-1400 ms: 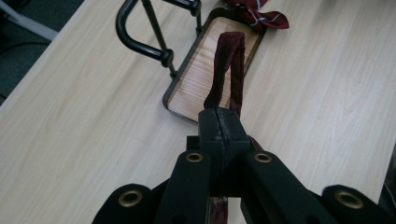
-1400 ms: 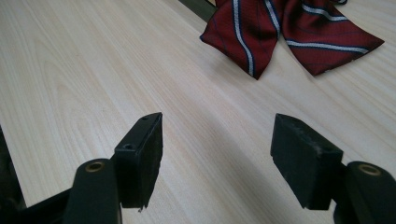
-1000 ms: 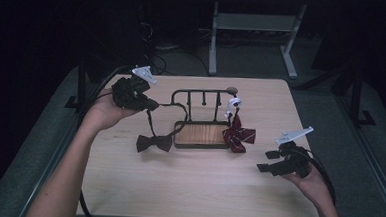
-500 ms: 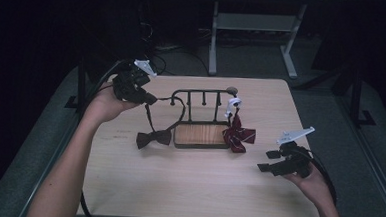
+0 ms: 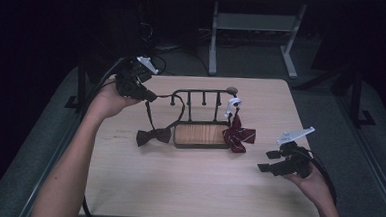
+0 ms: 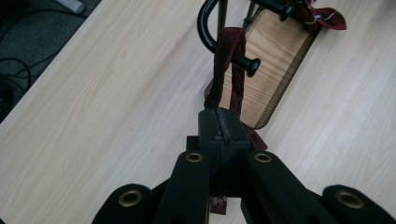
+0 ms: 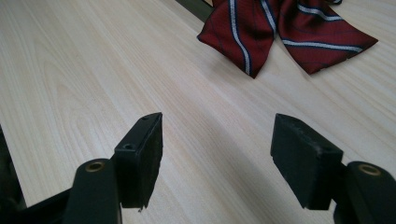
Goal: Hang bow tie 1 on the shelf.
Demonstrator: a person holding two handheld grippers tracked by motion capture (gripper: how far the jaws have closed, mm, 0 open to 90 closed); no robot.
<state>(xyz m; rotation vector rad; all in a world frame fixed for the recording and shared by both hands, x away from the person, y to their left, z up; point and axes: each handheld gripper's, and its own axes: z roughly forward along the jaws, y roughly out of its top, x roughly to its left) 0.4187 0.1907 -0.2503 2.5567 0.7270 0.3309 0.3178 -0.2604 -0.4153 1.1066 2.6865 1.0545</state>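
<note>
**While the left gripper is pinching the strap, the dark bow tie is going onto the rack**

As the left gripper (image 5: 146,97) is hovering near the table's far left corner, its jaws are pressed together on the strap (image 6: 227,70) of the dark bow tie (image 5: 153,136), whose bow is lying on the table (image 5: 177,188) just beside the left end of the wooden base (image 5: 202,134). In the left gripper view the strap is running as a loop around the end peg (image 6: 246,63) of the black rack (image 5: 202,93). The step in hand looks like hanging this tie on the rack, and it seems partly done: the loop is on the peg, yet the bow is resting on the table rather than hanging free. Next, the left gripper probably needs to seat the loop behind the peg's knob before letting go. The right gripper (image 5: 271,161) is waiting near the right edge with jaws spread wide and nothing between them, just short of the striped red bow tie (image 7: 280,32), which is leaning at the base's right end.
</note>
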